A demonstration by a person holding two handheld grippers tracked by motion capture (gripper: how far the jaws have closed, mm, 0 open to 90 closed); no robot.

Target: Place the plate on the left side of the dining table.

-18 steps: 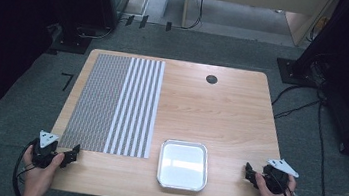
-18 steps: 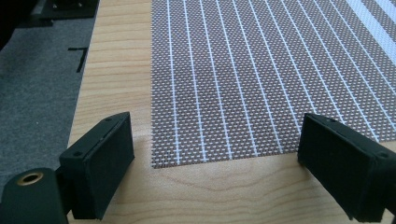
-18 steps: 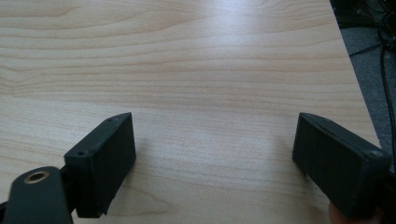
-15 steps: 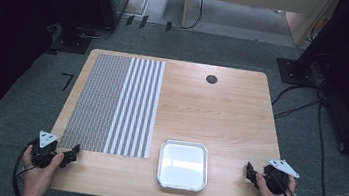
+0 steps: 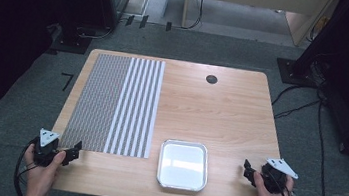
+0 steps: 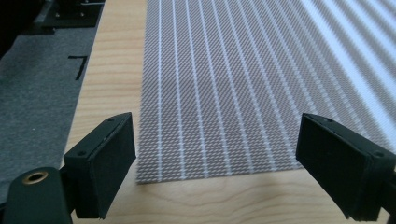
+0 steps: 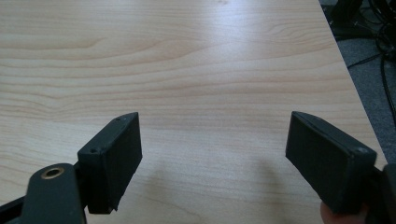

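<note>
Nothing has moved: the left tool (image 5: 74, 150) by the striped mat (image 5: 114, 103) and right tool (image 5: 249, 169) beside the unlabelled tray (image 5: 180, 185) both gape wide, empty, over the surface (image 5: 221, 114).

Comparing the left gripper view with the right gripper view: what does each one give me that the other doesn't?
Left gripper view: the striped woven mat, whose near edge lies just ahead of the open jaws, and grey floor with a black corner mark. Right gripper view: bare wood, and cables on the floor beyond the table's edge. Both: the wooden table and wide-open black jaws holding nothing.
</note>
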